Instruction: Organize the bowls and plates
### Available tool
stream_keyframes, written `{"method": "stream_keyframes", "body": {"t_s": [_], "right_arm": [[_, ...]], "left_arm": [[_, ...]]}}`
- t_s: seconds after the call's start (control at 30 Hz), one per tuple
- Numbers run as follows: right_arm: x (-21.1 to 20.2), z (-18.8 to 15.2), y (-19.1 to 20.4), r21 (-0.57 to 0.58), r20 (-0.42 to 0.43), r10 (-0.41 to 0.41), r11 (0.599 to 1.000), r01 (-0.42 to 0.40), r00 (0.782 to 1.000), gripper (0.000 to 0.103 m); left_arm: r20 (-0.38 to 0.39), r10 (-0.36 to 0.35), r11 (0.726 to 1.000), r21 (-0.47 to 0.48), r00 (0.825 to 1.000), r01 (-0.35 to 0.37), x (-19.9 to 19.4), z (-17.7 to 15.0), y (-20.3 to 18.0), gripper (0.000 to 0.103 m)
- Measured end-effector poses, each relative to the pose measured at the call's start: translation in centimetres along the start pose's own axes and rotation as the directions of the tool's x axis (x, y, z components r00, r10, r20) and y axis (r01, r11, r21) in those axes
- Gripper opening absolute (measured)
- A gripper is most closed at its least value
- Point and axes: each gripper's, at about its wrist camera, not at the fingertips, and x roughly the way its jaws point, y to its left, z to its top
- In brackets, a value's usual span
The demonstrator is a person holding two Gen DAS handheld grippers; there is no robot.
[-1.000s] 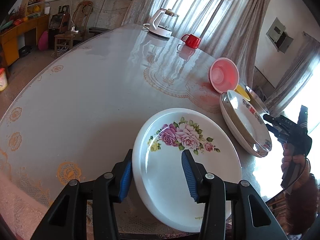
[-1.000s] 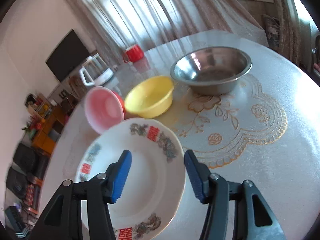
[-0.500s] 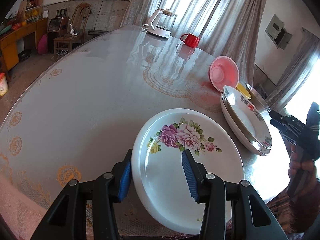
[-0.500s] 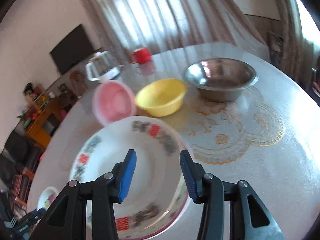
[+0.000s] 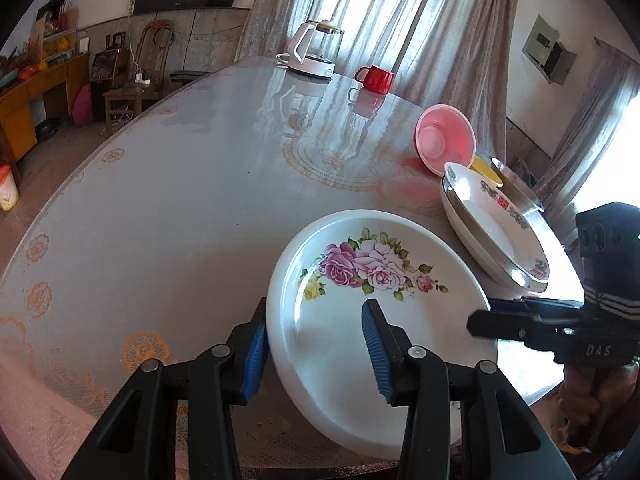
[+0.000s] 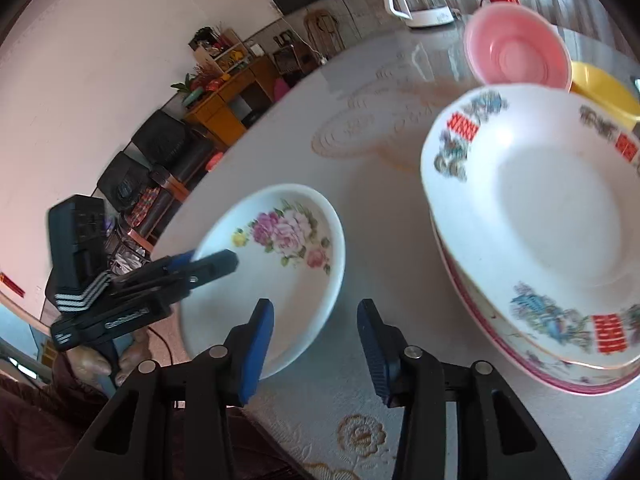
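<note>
A white plate with pink roses (image 5: 376, 320) lies near the table's front edge. My left gripper (image 5: 316, 340) straddles its left rim, one pad against the outer edge and the other over the inside. Its jaws are closing, and I see no firm pinch. In the right wrist view the same plate (image 6: 280, 264) sits ahead. My right gripper (image 6: 316, 336) is at the plate's near right rim with the rim between its closing jaws, the pads not pressing. To the right stands a stack of red-and-blue patterned plates (image 6: 560, 220).
A tipped pink bowl (image 5: 446, 142), a yellow bowl (image 5: 486, 170) and a steel bowl (image 5: 520, 188) sit behind the patterned stack (image 5: 496, 232). A kettle (image 5: 316, 52) and a red mug (image 5: 376, 78) stand at the far edge of the table (image 5: 180, 200).
My right gripper swung left from over the patterned plates to the rose plate's right rim. Both pairs of jaws have narrowed. The left hand and the rose plate stayed put.
</note>
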Motion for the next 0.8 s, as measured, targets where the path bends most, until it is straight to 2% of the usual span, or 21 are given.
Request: {"method": "stream_keyframes", "body": {"t_s": [0.07,0.3,0.4,0.8], "right_arm": [[0.4,-0.1,-0.1,0.000,0.011,0.016,1.000,-0.016,1.000,0.030],[0.4,-0.3,0.5,-0.033,0.034,-0.012,0.999,0.013,0.999,0.029],[0.2,-0.3,0.7,-0.049,0.041,-0.042,0.998,0.044,0.998,0.029],[-1.5,-0.4,-0.3,-0.003,0.113,-0.035,0.999,0.036,0.993,0.028]], "left_arm": [[0.003,0.000,1.000,0.015,1.000,0.000,0.0,-0.2,-0.3,0.036],[0.017,0.030,0.999,0.025,0.999,-0.031,-0.1,-0.5,-0.9,0.036],[0.030,0.002,1.000,0.019,1.000,-0.003,-0.5,-0.3,-1.2,0.036],[0.072,-0.080,0.997,-0.014,0.994,0.081,-0.8,1.4,-2.1,0.036]]}}
